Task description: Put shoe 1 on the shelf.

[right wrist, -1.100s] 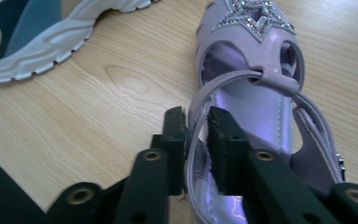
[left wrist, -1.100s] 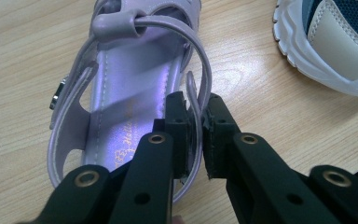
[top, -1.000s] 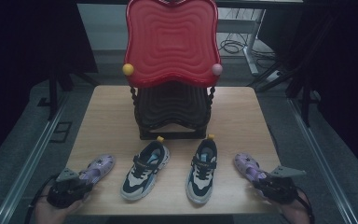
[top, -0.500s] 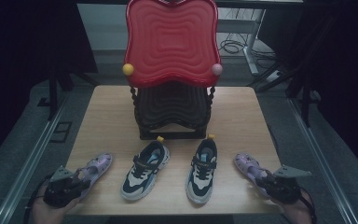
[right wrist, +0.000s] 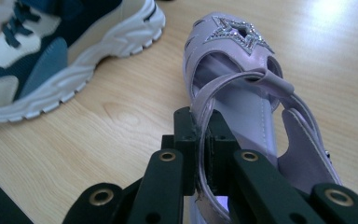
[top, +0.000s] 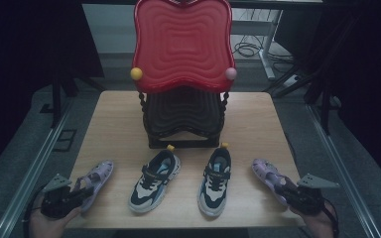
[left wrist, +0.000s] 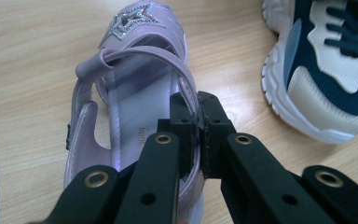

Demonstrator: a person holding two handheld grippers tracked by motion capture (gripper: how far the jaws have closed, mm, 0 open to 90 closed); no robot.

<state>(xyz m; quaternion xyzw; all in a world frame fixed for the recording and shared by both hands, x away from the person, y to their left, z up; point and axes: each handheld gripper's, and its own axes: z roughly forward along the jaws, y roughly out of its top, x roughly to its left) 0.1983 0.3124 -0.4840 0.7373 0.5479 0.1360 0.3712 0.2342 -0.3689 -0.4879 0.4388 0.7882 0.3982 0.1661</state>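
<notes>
Two purple sandals with glitter stars lie at the front of the wooden table [top: 114, 124]. The left sandal [top: 98, 174] [left wrist: 140, 60] has its side strap pinched between the jaws of my left gripper [top: 82, 192] [left wrist: 198, 109], which is shut on it at the heel end. In the same way my right gripper [top: 285, 191] [right wrist: 200, 126] is shut on the side strap of the right sandal [top: 265, 171] [right wrist: 242, 56]. Both sandals rest on the table, toes pointing away from me.
Between the sandals stand a left sneaker [top: 155, 179] [left wrist: 326, 70] and a right sneaker [top: 216, 181] [right wrist: 60, 56], navy and cream. A red wavy panel [top: 181, 44] on a dark tiered stand [top: 183, 119] occupies the table's back middle. The floor around is dark.
Both grippers have drifted slightly outward at the sandals' heels. The sneakers and the stand have not moved.
</notes>
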